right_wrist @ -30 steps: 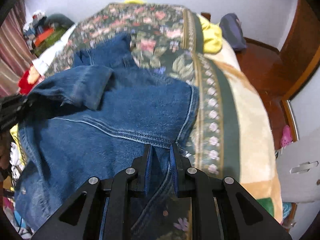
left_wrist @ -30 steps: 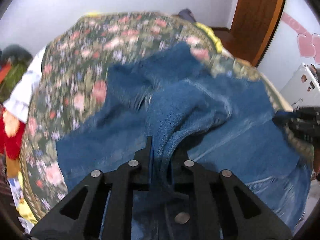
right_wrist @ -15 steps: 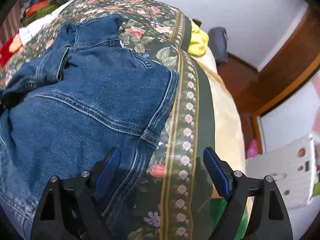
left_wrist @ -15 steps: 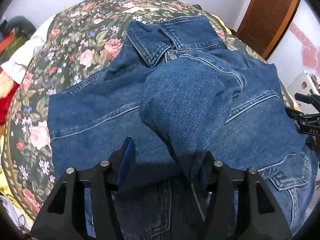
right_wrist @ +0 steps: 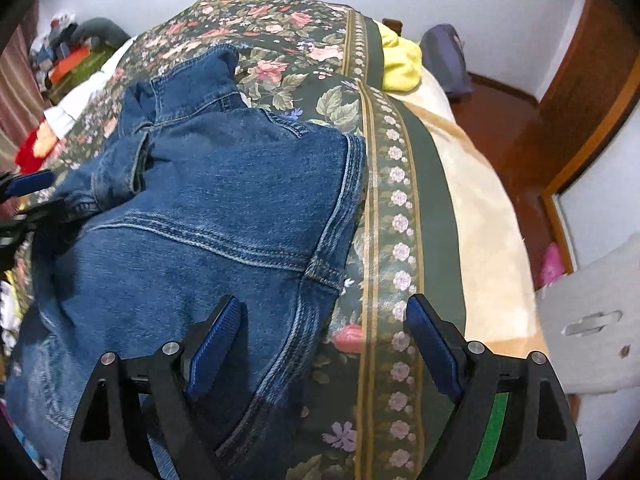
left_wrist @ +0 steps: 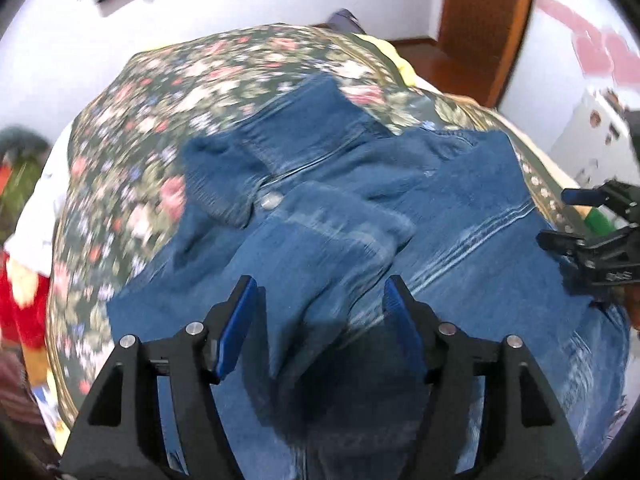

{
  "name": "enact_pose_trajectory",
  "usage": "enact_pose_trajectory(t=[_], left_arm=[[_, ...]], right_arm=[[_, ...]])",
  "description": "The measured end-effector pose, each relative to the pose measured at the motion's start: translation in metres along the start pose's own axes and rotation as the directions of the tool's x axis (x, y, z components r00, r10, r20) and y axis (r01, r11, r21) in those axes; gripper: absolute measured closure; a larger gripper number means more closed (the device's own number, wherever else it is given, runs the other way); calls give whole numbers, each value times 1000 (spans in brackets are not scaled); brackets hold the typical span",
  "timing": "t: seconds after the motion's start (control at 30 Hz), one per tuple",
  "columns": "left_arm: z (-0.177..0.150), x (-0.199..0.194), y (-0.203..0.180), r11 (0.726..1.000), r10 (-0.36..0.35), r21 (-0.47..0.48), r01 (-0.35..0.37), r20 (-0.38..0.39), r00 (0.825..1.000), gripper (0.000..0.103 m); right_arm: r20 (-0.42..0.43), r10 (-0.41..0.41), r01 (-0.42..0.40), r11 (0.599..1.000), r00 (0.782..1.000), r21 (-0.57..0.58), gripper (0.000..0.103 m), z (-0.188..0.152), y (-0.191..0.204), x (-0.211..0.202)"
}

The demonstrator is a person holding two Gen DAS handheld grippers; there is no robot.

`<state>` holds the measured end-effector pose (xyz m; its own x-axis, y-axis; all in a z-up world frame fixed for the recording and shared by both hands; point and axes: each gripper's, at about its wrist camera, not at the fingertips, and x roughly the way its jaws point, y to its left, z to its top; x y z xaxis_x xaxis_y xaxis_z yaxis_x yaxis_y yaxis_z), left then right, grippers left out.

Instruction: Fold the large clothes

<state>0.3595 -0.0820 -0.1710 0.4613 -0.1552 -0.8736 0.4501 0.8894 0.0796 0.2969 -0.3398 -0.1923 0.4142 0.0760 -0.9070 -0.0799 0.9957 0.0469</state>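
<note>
Denim jacket (left_wrist: pixel 400 208) lies spread on a floral bedspread (left_wrist: pixel 160 128), sleeve folded across its middle. Left wrist view, blurred: the left tongs (left_wrist: pixel 320 312) have just been opening, spread above the sleeve, pinching nothing. Right wrist view: the right tongs (right_wrist: pixel 324 340), just spread wide, hang over the jacket's side seam, apart from the cloth.

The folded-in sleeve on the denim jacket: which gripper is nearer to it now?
Left. The left gripper hangs open right over the folded-in sleeve; the right gripper is open at the denim jacket's side hem, away from it.
</note>
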Motion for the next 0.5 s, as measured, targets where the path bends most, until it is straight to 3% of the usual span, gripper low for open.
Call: enact_pose_trajectory(t=[0.1,0.2,0.37,0.43,0.5], left_arm=[[10,25,-9,999,46,17,-46,-45,998,37],[12,43,-12,999,41,3,-41,-83,996,39],[9,45,-19,998,65,17,-64,-61,996,55],[9,41,-18,997,72,12,-71,-49,996,65],[8,34,-12,998,67,-13,-68,-34,997,68]], right_arm=[[2,28,-28,1000,1000,9,19,-2,-3,-6],[15,39,-39,999,999,11,19,-5,-5,-12],[25,56,-57,997,998,45,19,-5,-11,-16],[25,62,-63,996,998,60,19,-4,-14,-15],[25,70,-72,995,997,73,19,-3,-15,-15]])
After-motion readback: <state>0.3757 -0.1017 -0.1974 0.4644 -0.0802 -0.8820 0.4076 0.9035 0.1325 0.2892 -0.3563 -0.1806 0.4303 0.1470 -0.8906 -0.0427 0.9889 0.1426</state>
